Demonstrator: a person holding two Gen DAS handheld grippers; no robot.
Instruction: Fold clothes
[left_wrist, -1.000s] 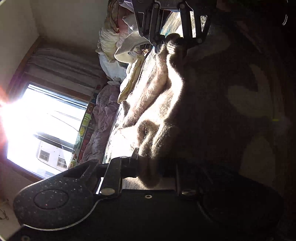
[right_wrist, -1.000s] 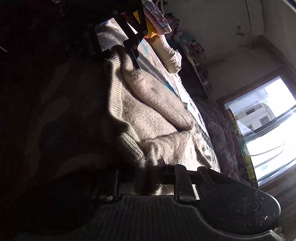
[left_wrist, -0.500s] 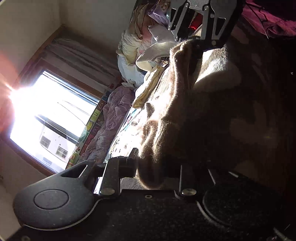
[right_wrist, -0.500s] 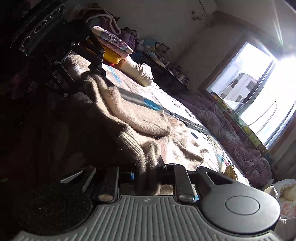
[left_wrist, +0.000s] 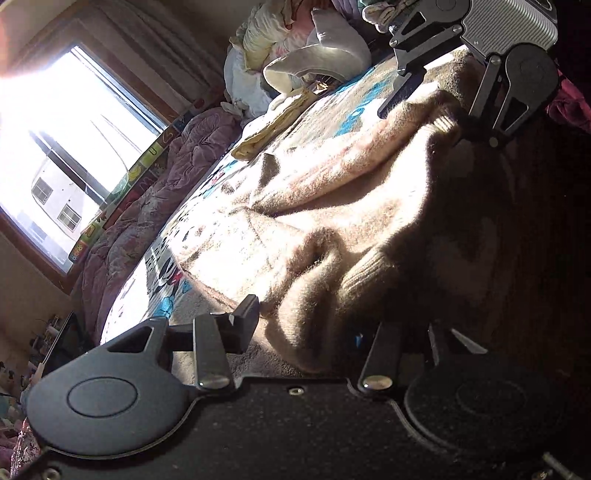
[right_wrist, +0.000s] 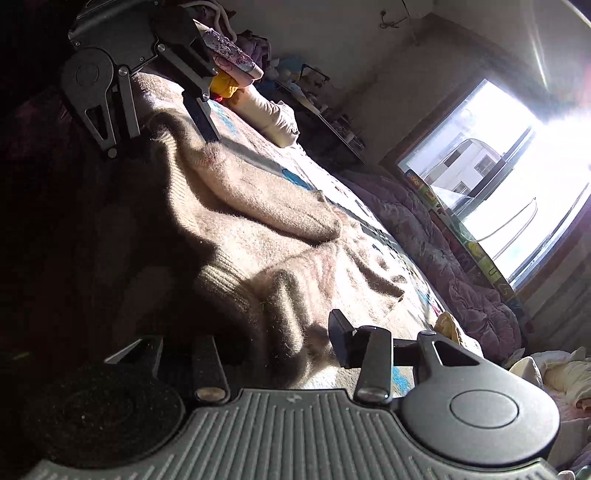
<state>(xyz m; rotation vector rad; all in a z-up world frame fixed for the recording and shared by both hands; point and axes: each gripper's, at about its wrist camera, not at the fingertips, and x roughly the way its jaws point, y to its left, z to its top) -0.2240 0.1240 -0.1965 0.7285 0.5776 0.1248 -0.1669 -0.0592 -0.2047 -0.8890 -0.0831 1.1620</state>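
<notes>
Sunlit bedroom, a patterned bed sheet (left_wrist: 207, 236) under a fuzzy beige sweater (left_wrist: 332, 206).
At bottom centre the left gripper (left_wrist: 314, 325) and right gripper (right_wrist: 280, 339) stand wide open, sweater folds bunched between their fingers, nothing clamped; window (right_wrist: 491, 155) at right.

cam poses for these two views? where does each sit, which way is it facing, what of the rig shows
Left wrist: on the left gripper, low over the bed, facing along the sweater; window at left, right gripper opposite.
Right wrist: on the right gripper, facing back along the sweater; window at right, left gripper opposite.
Shared: sweater, bed, window, both grippers.
</notes>
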